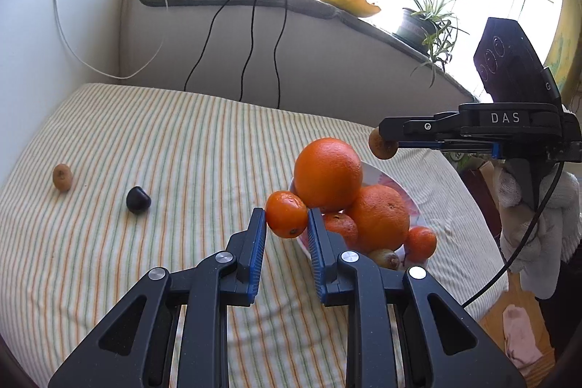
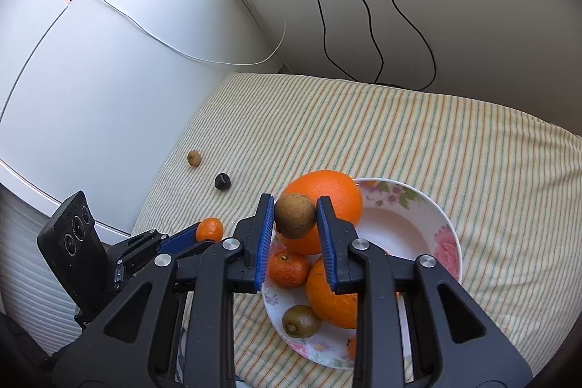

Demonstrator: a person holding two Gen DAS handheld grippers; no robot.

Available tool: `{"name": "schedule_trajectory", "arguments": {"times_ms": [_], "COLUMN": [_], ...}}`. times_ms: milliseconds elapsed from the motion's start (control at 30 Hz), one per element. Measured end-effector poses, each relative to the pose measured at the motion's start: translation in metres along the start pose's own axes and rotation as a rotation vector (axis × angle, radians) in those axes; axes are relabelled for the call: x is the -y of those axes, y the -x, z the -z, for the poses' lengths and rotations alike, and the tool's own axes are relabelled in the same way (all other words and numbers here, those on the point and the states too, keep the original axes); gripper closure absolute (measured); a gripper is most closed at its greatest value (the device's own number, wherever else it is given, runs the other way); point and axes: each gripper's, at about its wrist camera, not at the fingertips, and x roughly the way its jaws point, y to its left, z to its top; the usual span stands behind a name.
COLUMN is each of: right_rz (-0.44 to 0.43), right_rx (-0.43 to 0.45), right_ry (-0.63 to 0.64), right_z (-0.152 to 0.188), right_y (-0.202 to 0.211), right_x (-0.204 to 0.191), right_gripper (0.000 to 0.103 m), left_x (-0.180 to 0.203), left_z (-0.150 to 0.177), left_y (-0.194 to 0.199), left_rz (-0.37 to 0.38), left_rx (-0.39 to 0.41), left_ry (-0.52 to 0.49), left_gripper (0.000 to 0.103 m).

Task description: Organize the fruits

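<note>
A tangerine (image 1: 286, 214) sits clamped in the left gripper (image 1: 286, 219) jaws beside the flowered plate (image 2: 445, 242). A kiwi (image 2: 294, 215) is pinched in the right gripper (image 2: 295, 222) jaws above that plate, which holds oranges, tangerines and another kiwi (image 2: 300, 320). On the striped cloth (image 1: 163, 148) lie a small brown fruit (image 1: 62, 176) and a dark fruit (image 1: 138, 200).

My left wrist view looks close across the plate (image 1: 393, 175) toward the window; my right wrist view looks down on that same plate (image 2: 418, 206).

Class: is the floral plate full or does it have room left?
Room left: the floral plate shows a bare white centre beside the large orange.
</note>
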Motion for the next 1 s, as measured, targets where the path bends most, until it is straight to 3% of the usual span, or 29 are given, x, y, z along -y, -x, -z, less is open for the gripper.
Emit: {"name": "schedule_trajectory", "arguments": {"times_ms": [533,1000], "right_rz": [0.044,0.032], "right_rx": [0.000,-0.026], "right_ry": [-0.092,-0.135], "right_z": [0.025,0.042], "right_y": [0.012,0.014], "right_x": [0.064,0.091], "right_gripper": [0.078,0.078], "left_x": [0.069,0.090], "left_z": [-0.019,-0.031], "left_y": [-0.034,-0.073], "left_rz": [0.083,0.072], "left_rx": [-0.034,-0.074], "left_ry": [-0.128,-0.162], "left_gripper": [0.082,0.081]}}
